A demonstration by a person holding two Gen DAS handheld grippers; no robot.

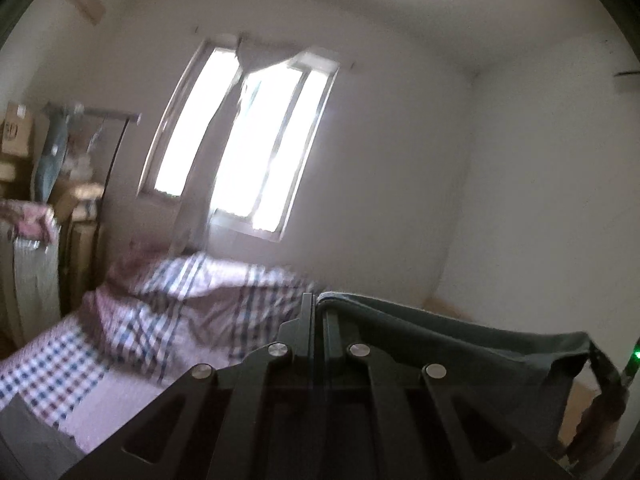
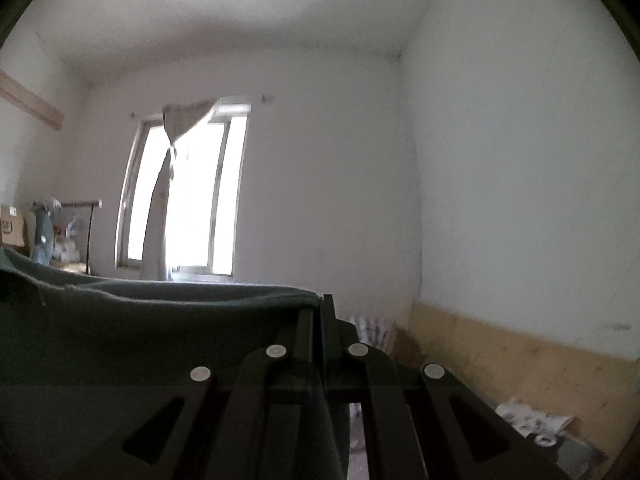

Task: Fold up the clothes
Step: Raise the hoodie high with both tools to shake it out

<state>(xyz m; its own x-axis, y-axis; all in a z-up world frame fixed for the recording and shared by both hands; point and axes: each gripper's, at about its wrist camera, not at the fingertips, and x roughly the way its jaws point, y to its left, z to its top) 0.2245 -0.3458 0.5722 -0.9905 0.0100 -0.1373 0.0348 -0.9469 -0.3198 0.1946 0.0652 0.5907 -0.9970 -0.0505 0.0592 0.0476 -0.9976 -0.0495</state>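
Left wrist view: left gripper [image 1: 316,300] fingers clamped on dark green garment [image 1: 460,344] stretching toward 3 o'clock, checked bed [image 1: 168,304] at 9 o'clock; right gripper [image 2: 322,304] likewise clamped on it.

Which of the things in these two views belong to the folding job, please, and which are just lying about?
Job:
- dark green garment
- left gripper, shut on it
- right gripper, shut on it

Lying about:
- checked bedding
- window
- curtain
- cardboard boxes
- clothes rail
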